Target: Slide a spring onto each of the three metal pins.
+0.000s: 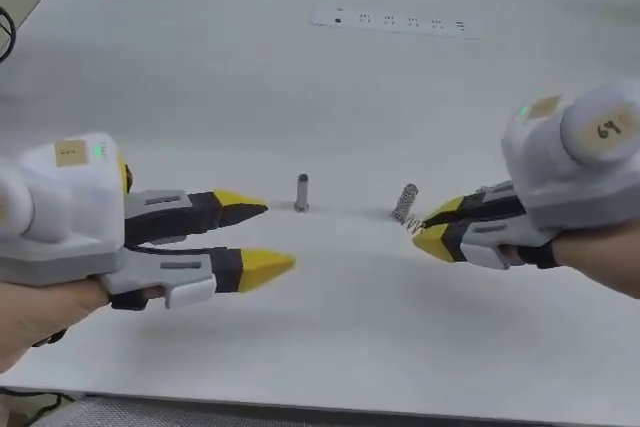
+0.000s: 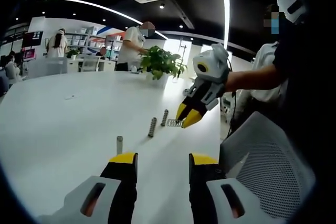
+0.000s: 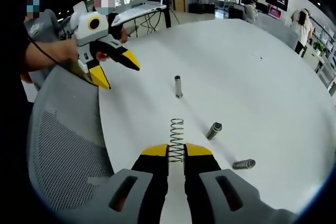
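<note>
Stretching across every view is a broad white surface that carries all the small parts. A grey mesh chair back stands at its edge in the right gripper view.

The left claw, white and grey with yellow tips, hangs over the near left of the surface with its jaws spread and nothing between them. The right claw is pressed together on one end of a thin steel coil spring. A round tan sticker on the right claw's housing bears a handwritten mark that reads like "69".

A white power strip lies flat at the far side; no writing on it can be read.

A short grey metal pin stands upright between the two claws, touching neither. The held spring's long axis runs straight out along the jaws, with its free end towards that pin, near it but apart.

A small grey coiled piece sits tilted to the right of the spring. A second loose spring lies on its side further right. Whether either is over a pin I cannot tell.
</note>
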`<state>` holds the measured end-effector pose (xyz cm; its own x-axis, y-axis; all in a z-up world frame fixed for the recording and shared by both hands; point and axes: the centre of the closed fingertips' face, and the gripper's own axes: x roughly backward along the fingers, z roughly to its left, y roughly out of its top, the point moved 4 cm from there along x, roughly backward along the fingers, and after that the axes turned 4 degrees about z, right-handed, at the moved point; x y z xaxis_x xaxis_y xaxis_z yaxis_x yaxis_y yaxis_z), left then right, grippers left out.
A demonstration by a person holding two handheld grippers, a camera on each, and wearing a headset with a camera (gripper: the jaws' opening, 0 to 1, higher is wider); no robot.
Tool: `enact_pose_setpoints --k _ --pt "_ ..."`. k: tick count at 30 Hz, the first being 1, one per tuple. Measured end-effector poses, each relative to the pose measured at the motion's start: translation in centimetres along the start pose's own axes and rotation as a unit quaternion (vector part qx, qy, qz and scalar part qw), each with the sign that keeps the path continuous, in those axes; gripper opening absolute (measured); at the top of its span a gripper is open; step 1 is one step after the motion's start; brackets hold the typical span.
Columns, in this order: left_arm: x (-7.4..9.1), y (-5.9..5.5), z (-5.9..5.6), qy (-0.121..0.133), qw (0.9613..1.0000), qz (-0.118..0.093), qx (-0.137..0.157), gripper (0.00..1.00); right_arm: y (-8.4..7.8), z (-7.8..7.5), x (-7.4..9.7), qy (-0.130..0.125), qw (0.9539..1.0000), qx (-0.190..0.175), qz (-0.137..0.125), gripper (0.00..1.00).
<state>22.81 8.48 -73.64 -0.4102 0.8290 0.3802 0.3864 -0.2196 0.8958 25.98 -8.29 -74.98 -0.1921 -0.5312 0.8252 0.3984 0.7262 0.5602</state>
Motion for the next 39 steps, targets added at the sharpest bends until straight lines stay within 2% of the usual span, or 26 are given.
enact_pose_setpoints --k 1,7,12,13,16,18,21,22,27,30,31,32,35,36,38,39 --pt "0.0 -0.1 0.0 -0.002 1.0000 0.000 -0.001 0.33 0.0 0.1 -0.3 0.006 0.9999 0.014 0.003 0.08" --pt "-0.4 -0.6 -0.1 -0.018 0.9998 0.005 -0.007 0.33 -0.4 0.4 -1.5 0.025 0.9986 0.042 0.017 0.08" --pt "-0.7 -0.7 0.1 -0.030 0.9993 0.002 -0.021 0.32 -0.6 0.2 -1.5 0.026 0.9976 0.060 0.022 0.08" --pt "-0.9 -1.0 0.3 -0.031 0.9992 0.008 -0.024 0.32 -0.6 0.2 -1.5 0.026 0.9971 0.068 0.022 0.08" --pt "-1.2 -1.1 0.3 -0.039 0.9987 0.010 -0.032 0.38 -0.4 0.3 -1.4 0.026 0.9968 0.072 0.022 0.08" --pt "-1.3 -0.8 0.3 -0.040 0.9985 0.000 -0.037 0.44 -0.3 0.4 -1.3 0.026 0.9968 0.072 0.023 0.08" --pt "-1.6 -0.5 0.2 -0.046 0.9979 -0.004 -0.045 0.46 0.0 0.8 -1.2 0.031 0.9956 0.087 0.019 0.08" --pt "-1.8 -0.5 0.1 -0.049 0.9977 -0.003 -0.047 0.45 0.3 1.0 -1.2 0.034 0.9939 0.103 0.016 0.08" --pt "-2.2 -0.2 -0.3 -0.060 0.9963 -0.004 -0.062 0.38 1.2 1.4 -0.9 0.043 0.9910 0.125 0.020 0.08" --pt "-2.3 0.0 -0.1 -0.060 0.9961 -0.008 -0.063 0.33 2.0 1.6 -0.7 0.049 0.9879 0.146 0.022 0.08" --pt "-2.4 0.1 0.0 -0.060 0.9961 -0.009 -0.064 0.33 2.3 1.8 -0.6 0.054 0.9852 0.162 0.020 0.08" --pt "-2.5 0.1 0.1 -0.061 0.9962 -0.010 -0.062 0.32 2.6 1.8 -0.6 0.052 0.9857 0.159 0.021 0.08" --pt "-2.7 0.3 0.2 -0.066 0.9955 -0.013 -0.067 0.28 3.4 2.1 -0.6 0.063 0.9827 0.173 0.018 0.08" --pt "-2.8 0.4 0.2 -0.067 0.9954 -0.012 -0.068 0.26 3.6 2.3 -0.6 0.069 0.9804 0.184 0.016 0.08" --pt "-3.0 0.7 0.0 -0.077 0.9948 -0.017 -0.065 0.23 4.0 2.5 -0.8 0.071 0.9789 0.191 0.017 0.08" --pt "-3.0 0.8 0.1 -0.073 0.9949 -0.019 -0.067 0.23 4.1 2.7 -0.9 0.078 0.9763 0.202 0.015 0.08"
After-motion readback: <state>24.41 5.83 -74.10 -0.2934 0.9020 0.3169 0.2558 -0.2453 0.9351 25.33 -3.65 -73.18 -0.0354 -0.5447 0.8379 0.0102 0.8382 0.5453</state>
